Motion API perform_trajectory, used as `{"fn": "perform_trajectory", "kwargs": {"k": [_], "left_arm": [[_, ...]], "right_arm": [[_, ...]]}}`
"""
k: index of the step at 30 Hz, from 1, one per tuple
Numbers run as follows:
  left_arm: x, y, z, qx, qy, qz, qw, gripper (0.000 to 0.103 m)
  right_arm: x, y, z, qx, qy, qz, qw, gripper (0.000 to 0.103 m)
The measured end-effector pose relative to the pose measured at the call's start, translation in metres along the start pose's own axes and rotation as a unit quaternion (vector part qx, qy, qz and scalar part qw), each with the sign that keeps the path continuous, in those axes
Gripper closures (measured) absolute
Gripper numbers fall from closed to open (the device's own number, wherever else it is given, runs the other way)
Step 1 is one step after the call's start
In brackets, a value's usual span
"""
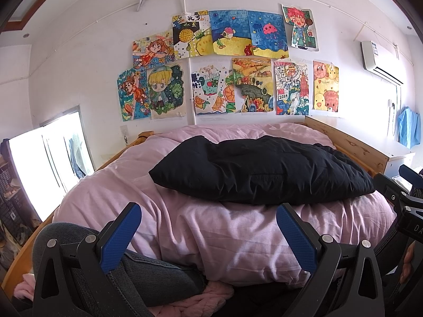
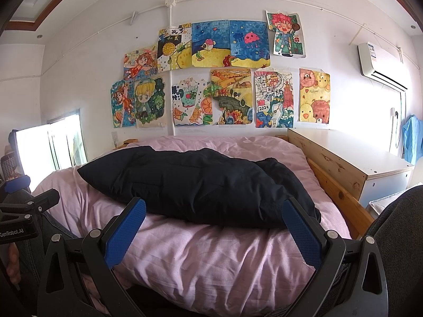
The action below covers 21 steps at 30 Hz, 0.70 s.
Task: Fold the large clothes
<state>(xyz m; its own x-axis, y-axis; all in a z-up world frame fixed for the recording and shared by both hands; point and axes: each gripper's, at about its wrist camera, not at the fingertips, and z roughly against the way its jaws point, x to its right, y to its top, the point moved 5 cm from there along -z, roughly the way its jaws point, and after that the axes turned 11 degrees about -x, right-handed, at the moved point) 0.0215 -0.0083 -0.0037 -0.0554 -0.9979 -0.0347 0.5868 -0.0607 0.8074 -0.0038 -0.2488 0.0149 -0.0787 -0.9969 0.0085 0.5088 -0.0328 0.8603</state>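
Observation:
A large black padded garment (image 1: 261,171) lies folded in a long bundle across the pink quilt (image 1: 232,235) on the bed; it also shows in the right wrist view (image 2: 201,187). My left gripper (image 1: 208,211) is open and empty, held above the quilt's near edge, short of the garment. My right gripper (image 2: 214,206) is open and empty, its fingertips level with the garment's near edge, apart from it. The right gripper shows at the right edge of the left wrist view (image 1: 401,198), and the left gripper at the left edge of the right wrist view (image 2: 23,211).
The wooden bed frame (image 2: 341,192) runs along the right, with a white-topped cabinet (image 2: 364,158) beside it. Children's drawings (image 1: 227,66) cover the wall behind. A bright window (image 1: 50,161) is at the left. A person's denim-clad knee (image 1: 148,272) sits at the lower left.

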Motion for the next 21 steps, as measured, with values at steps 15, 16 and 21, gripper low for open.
{"fn": "perform_trajectory", "kwargs": {"k": [15,16,21], "left_arm": [[-0.0004,-0.0005,-0.0006,0.001,0.0,-0.001,1.0,0.0],[-0.0005,-0.0006,-0.0006,0.001,0.0,-0.001,1.0,0.0],[-0.0008,-0.0008,-0.0005,0.001,0.0,-0.001,1.0,0.0]], "right_arm": [[-0.001,-0.0007,-0.0001,0.0,0.0,-0.001,1.0,0.001],[-0.0012,-0.0008,0.0,0.0,0.0,-0.001,1.0,0.001],[-0.0016,-0.001,-0.0005,0.001,-0.001,-0.001,1.0,0.001]]}}
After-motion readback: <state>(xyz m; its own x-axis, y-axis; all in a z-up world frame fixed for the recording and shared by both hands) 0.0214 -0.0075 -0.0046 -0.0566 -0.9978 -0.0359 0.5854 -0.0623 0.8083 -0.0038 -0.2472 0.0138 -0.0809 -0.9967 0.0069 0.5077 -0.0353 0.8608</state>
